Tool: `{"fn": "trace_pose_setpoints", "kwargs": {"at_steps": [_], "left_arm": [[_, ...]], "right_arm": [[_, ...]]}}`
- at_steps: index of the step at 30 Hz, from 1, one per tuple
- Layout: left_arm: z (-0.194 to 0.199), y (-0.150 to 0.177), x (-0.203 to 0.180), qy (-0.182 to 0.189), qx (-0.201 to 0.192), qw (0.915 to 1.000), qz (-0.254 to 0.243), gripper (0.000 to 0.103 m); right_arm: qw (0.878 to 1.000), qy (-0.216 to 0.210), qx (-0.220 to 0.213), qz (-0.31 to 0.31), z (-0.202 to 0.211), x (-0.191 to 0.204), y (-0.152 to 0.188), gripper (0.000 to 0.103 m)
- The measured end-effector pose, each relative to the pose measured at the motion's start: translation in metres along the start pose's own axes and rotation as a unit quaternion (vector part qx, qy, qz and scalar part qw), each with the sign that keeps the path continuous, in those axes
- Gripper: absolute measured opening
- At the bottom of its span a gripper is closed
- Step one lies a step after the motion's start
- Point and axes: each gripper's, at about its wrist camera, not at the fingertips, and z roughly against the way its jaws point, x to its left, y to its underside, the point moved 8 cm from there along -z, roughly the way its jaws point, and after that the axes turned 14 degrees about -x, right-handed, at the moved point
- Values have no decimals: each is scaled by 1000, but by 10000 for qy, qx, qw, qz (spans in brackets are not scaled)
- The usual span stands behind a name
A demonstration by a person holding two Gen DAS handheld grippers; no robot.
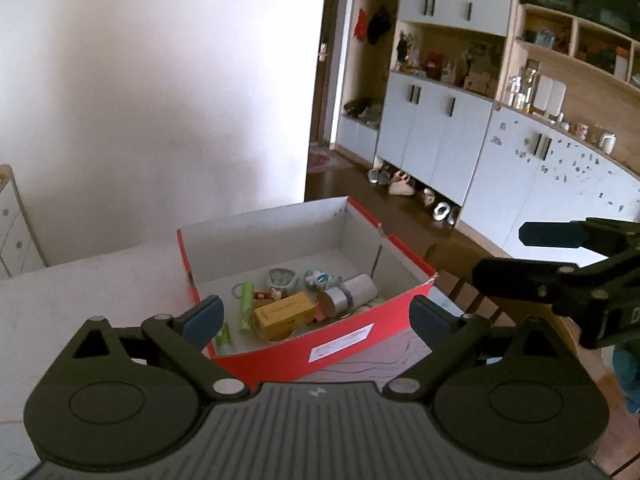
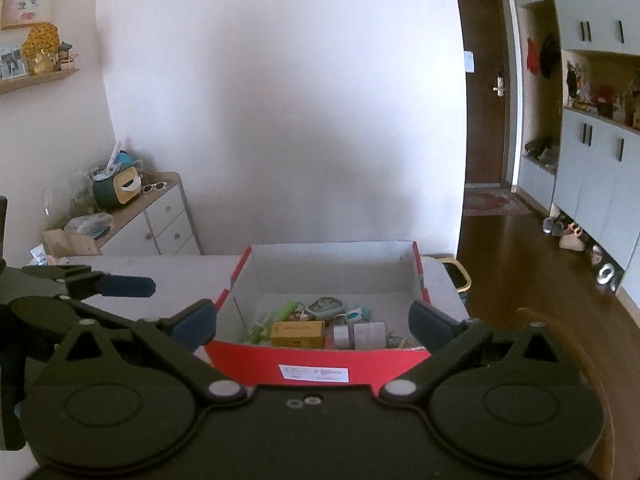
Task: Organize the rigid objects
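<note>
Desk (image 2: 160,268): pale, plain top, set against a white wall (image 2: 280,100); its far right corner borders a brown wood floor (image 2: 520,248).

Box (image 2: 320,360): red outside, white inside, lidless, standing at the desk's right end near the front edge, a white label on its near side. Contents, lying loose on its bottom: a yellow carton (image 2: 298,334), a green tube (image 1: 246,306), a silver tape roll (image 2: 341,336), a white paper roll (image 2: 370,334), and small trinkets too blurred to identify.

Left claw (image 1: 316,316): jaws spread wide, nothing between the pads, hovering at the box's near side.

Right claw (image 2: 312,320): likewise wide apart and empty, before the same side.

Room: a low drawer cabinet (image 2: 160,220) in the left corner, cluttered on top; a dark door (image 2: 484,80); white cupboards (image 1: 440,128) with shoes beneath.

Cut off: the desk's near edge, behind the claw bodies.
</note>
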Motion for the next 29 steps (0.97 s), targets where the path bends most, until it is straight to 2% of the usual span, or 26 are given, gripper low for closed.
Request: {"fn": "trace_pose_setpoints", "kwargs": {"at_steps": [7,14,29], "left_arm": [[28,-3,-13,74,-306,9992,-241,100],[42,-5,-21,241,-418,9982,-344,100],[46,6,-20,304,-319,9986,-286,100]], "right_arm": [[9998,109,-155,-99,23,7,-1,103],[9994,244,-238,-72,41,10,2,103],[9984,481,-216,-211,55,9,10,103]]}}
